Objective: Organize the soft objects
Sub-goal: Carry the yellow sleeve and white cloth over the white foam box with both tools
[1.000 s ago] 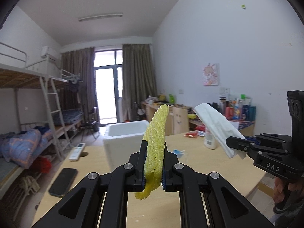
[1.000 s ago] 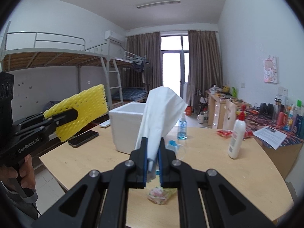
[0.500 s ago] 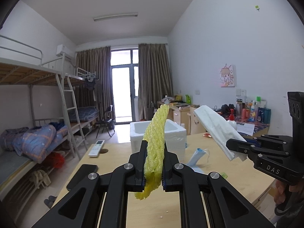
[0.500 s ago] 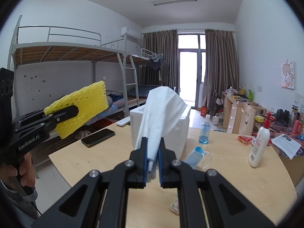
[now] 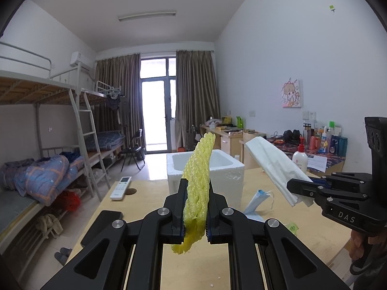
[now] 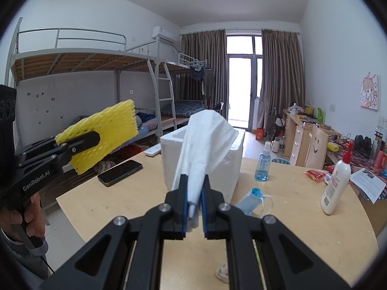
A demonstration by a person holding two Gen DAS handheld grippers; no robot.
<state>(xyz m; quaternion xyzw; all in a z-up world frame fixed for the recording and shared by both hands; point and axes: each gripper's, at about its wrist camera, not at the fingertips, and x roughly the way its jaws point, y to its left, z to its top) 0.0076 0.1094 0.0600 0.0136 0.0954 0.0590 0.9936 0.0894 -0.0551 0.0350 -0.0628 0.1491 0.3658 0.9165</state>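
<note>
Left wrist view: your left gripper is clamped on the yellow foam net, which stands up centre frame. In the past sec the white foam box has grown and swung from left-of-centre to just behind the net, so you're closing in on it; I judge that's the drop spot, approach ~done, release not yet.

Right wrist view: your right gripper is pinched on the white tissue, held up centre frame w/ the box right behind it. It has also got nearer vs. a sec ago; the blue face mask now shows lower centre-right on the table, loose, likely next soft item. Something pale and crumpled lies at the bottom edge; can't tell what.

Writing:
- "DAS" on the right gripper body, at the right of the left view.
- "GenRobot.AI" on the left gripper body, at the left of the right view.
- Lotion bottle label: too small to read.
- Paper sheet at far right: print unreadable.
</note>
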